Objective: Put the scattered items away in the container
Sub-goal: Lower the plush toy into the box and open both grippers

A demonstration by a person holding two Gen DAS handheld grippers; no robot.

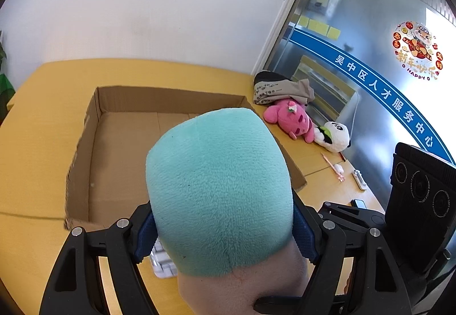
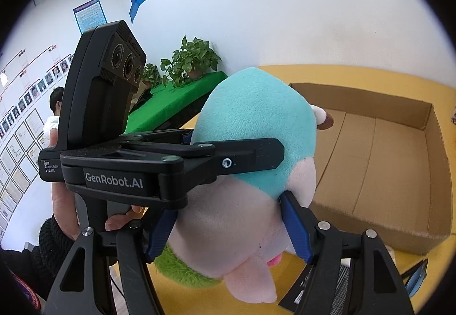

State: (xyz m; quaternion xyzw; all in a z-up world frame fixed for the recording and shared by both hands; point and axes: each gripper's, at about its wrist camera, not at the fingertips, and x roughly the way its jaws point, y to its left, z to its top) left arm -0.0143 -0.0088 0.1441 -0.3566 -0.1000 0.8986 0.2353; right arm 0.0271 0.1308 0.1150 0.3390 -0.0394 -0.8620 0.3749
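Observation:
A big plush toy with a teal head and pale pink face (image 1: pixel 219 189) fills the left wrist view. My left gripper (image 1: pixel 225 232) is shut on its sides, held above the near edge of an open, shallow cardboard box (image 1: pixel 125 129). In the right wrist view my right gripper (image 2: pixel 228 226) is shut on the same plush toy (image 2: pixel 250 126) lower down, on its pink part. The left gripper's body (image 2: pixel 171 164) crosses in front of it. The cardboard box (image 2: pixel 393 161) lies to the right, nothing in the part I see.
On the yellow table (image 1: pixel 37 144), right of the box, lie a pink plush (image 1: pixel 287 118), a panda plush (image 1: pixel 336 135), a folded cloth (image 1: pixel 279 87), a pen (image 1: pixel 332 166) and small items. A glass wall stands right. Potted plants (image 2: pixel 191 58) on a green table stand behind.

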